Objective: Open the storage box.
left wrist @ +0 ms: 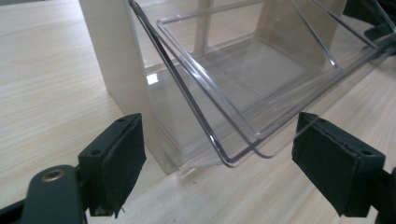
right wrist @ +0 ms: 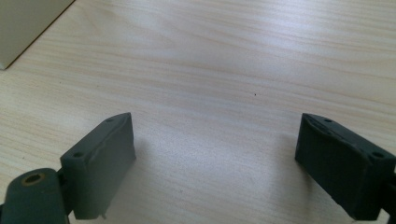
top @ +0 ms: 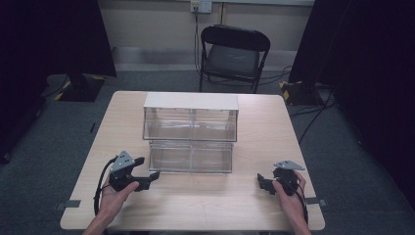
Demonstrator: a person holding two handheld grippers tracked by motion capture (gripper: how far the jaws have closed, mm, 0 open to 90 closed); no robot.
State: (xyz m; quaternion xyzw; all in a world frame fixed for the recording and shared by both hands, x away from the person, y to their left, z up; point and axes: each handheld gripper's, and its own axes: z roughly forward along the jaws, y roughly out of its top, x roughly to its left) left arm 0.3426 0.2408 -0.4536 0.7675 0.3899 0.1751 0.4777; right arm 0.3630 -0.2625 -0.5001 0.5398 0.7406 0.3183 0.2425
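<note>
Both my grippers, left (left wrist: 217, 154) and right (right wrist: 215, 163), are released. Ahead of my left: clear tilted bin (left wrist: 243, 79), cream frame (left wrist: 121, 70).

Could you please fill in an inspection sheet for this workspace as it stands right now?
Surface: light wooden table, bare in front of both grippers.
Job's things: clear plastic tilt-out bin organizer with white frame; lower bins tipped open, contents nothing seen.
Clutter: nothing seen.
Grippers: left gripper open, near the organizer's corner; right gripper open over bare wood.
Cables: black cable trailing from left gripper; floor cables at right.
Surroundings: black folding chair, grey carpet, dark curtains.
</note>
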